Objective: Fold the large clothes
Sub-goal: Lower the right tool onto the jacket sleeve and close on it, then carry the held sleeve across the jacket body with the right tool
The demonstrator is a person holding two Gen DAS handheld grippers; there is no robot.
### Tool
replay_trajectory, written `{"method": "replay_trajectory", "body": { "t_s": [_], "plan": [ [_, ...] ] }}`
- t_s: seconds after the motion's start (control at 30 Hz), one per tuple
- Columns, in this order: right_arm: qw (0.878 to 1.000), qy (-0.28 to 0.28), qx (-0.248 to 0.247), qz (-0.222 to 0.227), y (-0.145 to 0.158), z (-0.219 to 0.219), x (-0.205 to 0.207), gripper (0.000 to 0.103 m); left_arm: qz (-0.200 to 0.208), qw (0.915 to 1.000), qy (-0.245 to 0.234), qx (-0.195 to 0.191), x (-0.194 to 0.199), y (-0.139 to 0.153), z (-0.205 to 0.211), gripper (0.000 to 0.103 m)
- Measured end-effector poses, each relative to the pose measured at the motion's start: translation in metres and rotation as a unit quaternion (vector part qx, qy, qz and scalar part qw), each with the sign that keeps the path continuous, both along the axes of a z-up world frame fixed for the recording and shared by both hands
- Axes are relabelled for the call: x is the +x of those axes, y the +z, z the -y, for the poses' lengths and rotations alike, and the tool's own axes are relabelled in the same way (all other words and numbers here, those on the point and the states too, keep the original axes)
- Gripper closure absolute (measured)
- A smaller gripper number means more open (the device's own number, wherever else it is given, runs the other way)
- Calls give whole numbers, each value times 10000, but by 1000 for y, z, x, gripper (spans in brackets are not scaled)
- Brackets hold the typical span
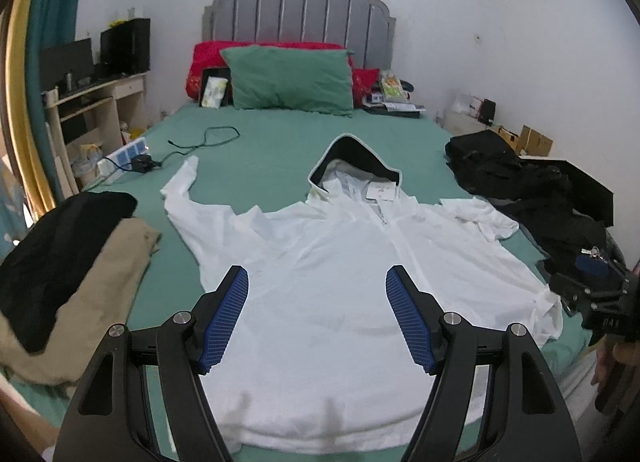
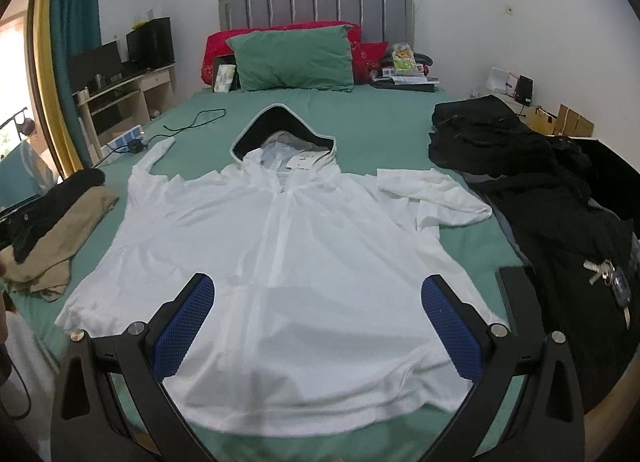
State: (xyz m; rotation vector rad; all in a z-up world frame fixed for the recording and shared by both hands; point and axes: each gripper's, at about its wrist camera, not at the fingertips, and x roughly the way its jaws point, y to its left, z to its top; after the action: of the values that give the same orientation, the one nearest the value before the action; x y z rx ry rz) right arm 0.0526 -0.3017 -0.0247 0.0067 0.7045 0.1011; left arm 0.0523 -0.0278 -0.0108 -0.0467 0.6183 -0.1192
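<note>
White hooded jacket (image 1: 340, 262) spread flat, front up, on the green bed sheet (image 1: 272, 149). Left gripper (image 1: 317, 290) and right gripper (image 2: 318, 296) both spread wide, empty, above its lower half. Near hem partly hidden behind gripper frames; right sleeve (image 2: 436, 197) bunched, cuff indistinct. Black clothes (image 2: 540, 181) cut off at right.

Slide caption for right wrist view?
Open right gripper hovers above white hooded jacket spread flat on green bed.

bed (image 2: 380, 129), green sheet | white hoodie (image 2: 288, 262) flat, centre | black clothes (image 2: 520, 165) right | tan-and-black pile (image 2: 52, 229) left
</note>
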Motion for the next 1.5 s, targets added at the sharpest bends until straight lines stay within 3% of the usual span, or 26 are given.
{"method": "replay_trajectory", "body": {
  "t_s": [0.13,0.33,0.43,0.6,0.73,0.87,0.97,1.0,1.03,1.1,1.13,1.17,1.3,1.5],
  "plan": [
    [9999,-70,-92,-58,-6,3,23,1,-237,9997,31,-42,33,-15,-6,28],
    [9991,-76,-185,-378,-32,9,66,1,-279,9996,-24,66,77,-39,-12,28],
    [9981,-83,-307,-523,-45,15,96,1,-364,9992,-183,30,106,-50,-19,21],
    [9973,19,-523,-524,-60,34,147,1,-674,9974,-189,-142,161,-74,-41,22],
    [9952,114,-752,-614,-67,50,195,3,-820,9966,43,-14,196,-98,-58,22],
    [9901,141,-1114,-847,-85,62,247,18,-1069,9933,342,-265,220,-112,-75,22],
    [9826,208,-1484,-1100,-108,66,275,28,-1068,9934,381,-149,230,-117,-83,22],
    [9803,171,-1564,-1196,-118,71,283,37,-1063,9936,382,-86,233,-119,-84,22],
    [9795,113,-1551,-1282,-124,75,287,52,-1065,9936,378,-43,235,-121,-87,22],
    [9834,88,-1240,-1323,-131,86,288,71,-1089,9932,400,21,237,-124,-91,22],
    [9846,98,-1179,-1283,-129,87,288,91,-1124,9928,406,17,239,-126,-93,22],
    [9854,108,-1224,-1177,-124,87,288,101,-1150,9924,439,-27,240,-126,-97,22],
    [9894,131,-1333,-562,-90,77,277,101,-1106,9923,543,-104,240,-120,-105,22],
    [9944,443,-916,-270,-54,18,257,101,-912,9936,632,-210,231,-99,-114,22]
  ]
}}
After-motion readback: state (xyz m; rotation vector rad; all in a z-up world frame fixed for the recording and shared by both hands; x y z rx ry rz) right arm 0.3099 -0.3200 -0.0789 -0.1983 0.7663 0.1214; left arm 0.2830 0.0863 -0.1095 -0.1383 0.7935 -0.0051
